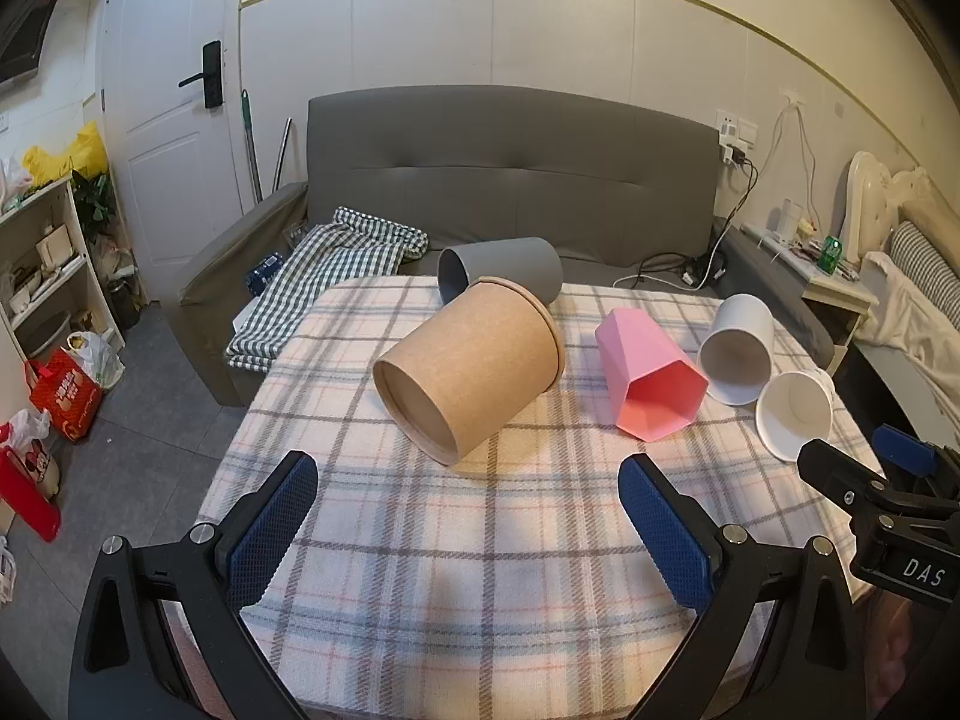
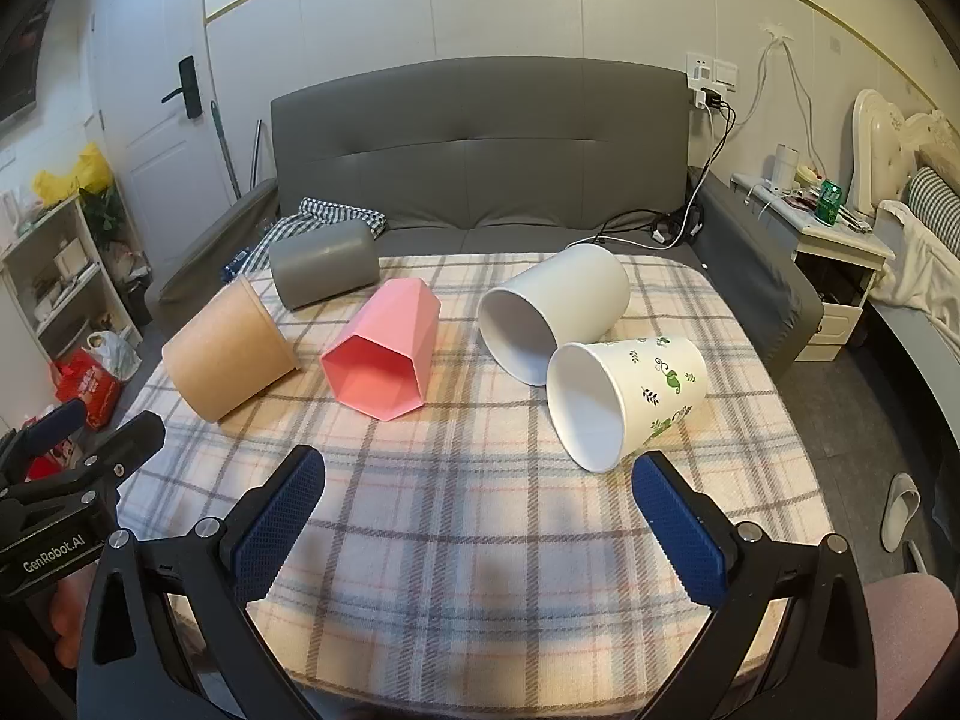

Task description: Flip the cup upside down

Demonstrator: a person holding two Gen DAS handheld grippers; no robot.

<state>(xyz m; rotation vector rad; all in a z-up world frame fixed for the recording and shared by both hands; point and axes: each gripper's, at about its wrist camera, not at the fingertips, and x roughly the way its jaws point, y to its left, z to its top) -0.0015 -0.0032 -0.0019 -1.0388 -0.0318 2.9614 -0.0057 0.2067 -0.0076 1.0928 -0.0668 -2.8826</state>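
Though lidded, brown paper cup [image 1: 471,369] sideways on tablecloth [image 1: 480,540].

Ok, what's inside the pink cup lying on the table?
Nothing visible. The pink cup lies on its side on the plaid tablecloth, mouth toward the cameras; its inner walls look bare. The deepest part near the base is shaded, so something small there cannot be ruled out.

Grey sofa [image 2: 480,180] against pale panelled wall [image 2: 540,6] with gold trim; white door [image 1: 162,138] at left, open shelf [image 1: 48,258] beside it, grey tiled floor [image 1: 120,468].
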